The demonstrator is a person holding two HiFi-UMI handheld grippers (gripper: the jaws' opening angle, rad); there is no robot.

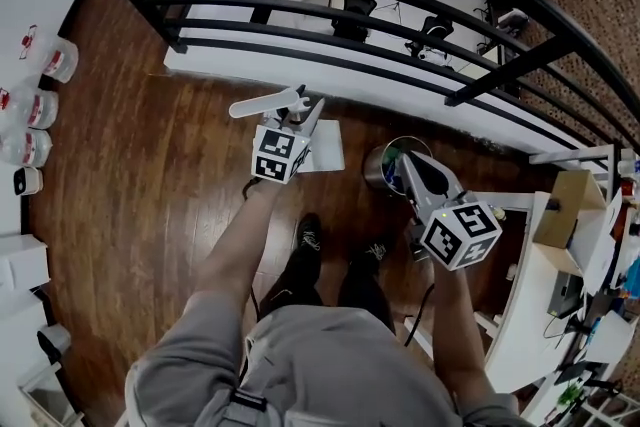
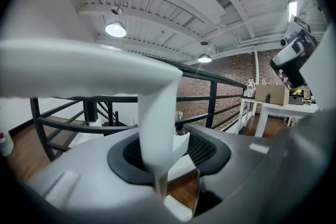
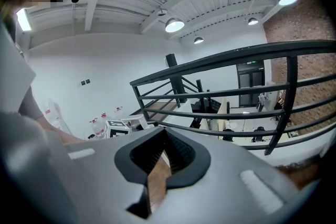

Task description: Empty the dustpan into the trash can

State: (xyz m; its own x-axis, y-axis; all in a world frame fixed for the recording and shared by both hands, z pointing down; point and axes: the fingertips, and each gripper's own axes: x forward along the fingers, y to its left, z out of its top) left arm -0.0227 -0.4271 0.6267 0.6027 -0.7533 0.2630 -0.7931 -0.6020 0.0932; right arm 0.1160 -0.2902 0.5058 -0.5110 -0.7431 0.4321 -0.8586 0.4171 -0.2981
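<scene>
In the head view my left gripper (image 1: 298,118) is shut on the white dustpan's handle (image 1: 262,104). The dustpan's flat pan (image 1: 328,149) hangs below it over the wooden floor, just left of the round metal trash can (image 1: 379,167). In the left gripper view the white handle (image 2: 157,113) passes between the jaws of the left gripper (image 2: 164,168), with the pan's edge showing beneath. My right gripper (image 1: 410,165) hovers over the trash can's right side, partly hiding it. Its jaws are shut with nothing in them, and the right gripper view shows only a sliver of floor at the right gripper (image 3: 156,168).
A black metal railing (image 1: 400,25) runs across just beyond the trash can. A white table (image 1: 535,285) with a cardboard box (image 1: 565,205) stands at the right. Plastic bottles (image 1: 40,110) line the left wall. The person's shoes (image 1: 308,240) stand behind the grippers.
</scene>
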